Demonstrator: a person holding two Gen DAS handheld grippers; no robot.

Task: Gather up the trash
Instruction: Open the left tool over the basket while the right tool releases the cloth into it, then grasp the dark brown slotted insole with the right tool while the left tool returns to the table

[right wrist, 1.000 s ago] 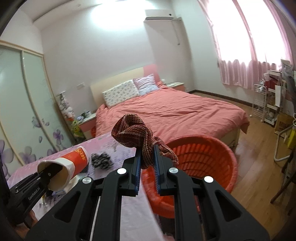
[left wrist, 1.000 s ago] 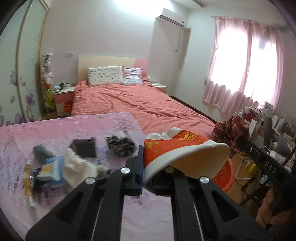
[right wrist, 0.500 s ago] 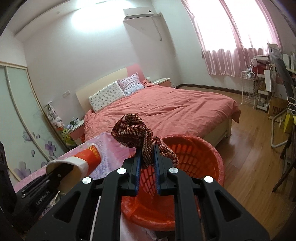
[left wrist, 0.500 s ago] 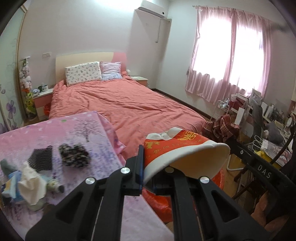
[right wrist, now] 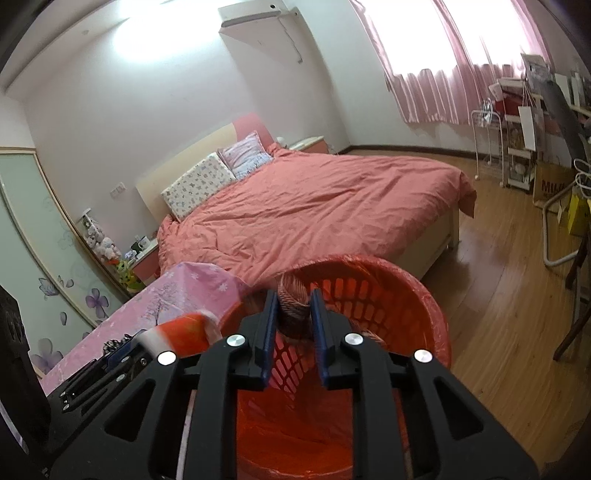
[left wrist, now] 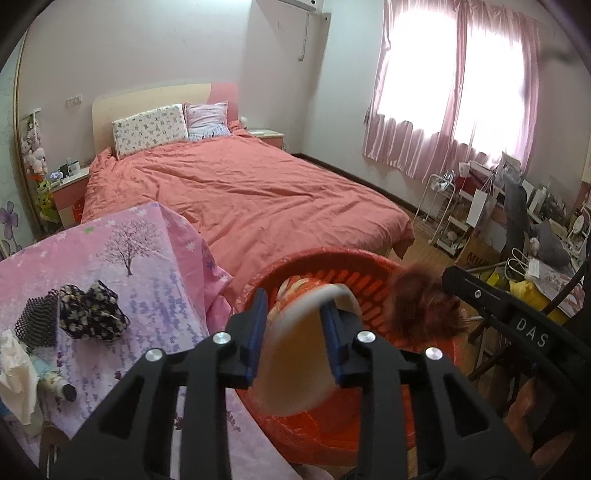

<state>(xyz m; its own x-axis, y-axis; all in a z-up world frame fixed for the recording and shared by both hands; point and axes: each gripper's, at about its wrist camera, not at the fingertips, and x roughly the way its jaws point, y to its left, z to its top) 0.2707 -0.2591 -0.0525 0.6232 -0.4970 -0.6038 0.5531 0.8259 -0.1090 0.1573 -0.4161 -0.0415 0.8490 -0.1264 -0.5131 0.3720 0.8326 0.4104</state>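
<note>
Both grippers dipping over orange basket (right wrist: pixel 424 295) since earlier; left gripper (left wrist: pixel 293 334) jaws opening, paper cup (left wrist: pixel 295 369) slipping loose; right gripper (right wrist: pixel 293 338) jaws opening, seemingly releasing blurred woven cloth (right wrist: pixel 293 306). Dropping step; next, fetching remaining tabletop trash.

Two black grippers show, the left gripper (left wrist: pixel 295 332) and the right gripper (right wrist: pixel 293 325). There is one red paper cup (left wrist: pixel 299 362), one reddish-brown knitted cloth (right wrist: pixel 293 308) and one orange basket (right wrist: pixel 424 306). On the one pink patterned tablecloth (left wrist: pixel 147 266) lie two dark cloth pieces (left wrist: pixel 90 312), one of them netted, one crumpled white tissue (left wrist: pixel 14 365) and one small bottle (left wrist: pixel 57 384). The one bed (left wrist: pixel 240 192) carries two pillows (left wrist: pixel 149 127). One air conditioner (right wrist: pixel 251 16) hangs on the wall.
</note>
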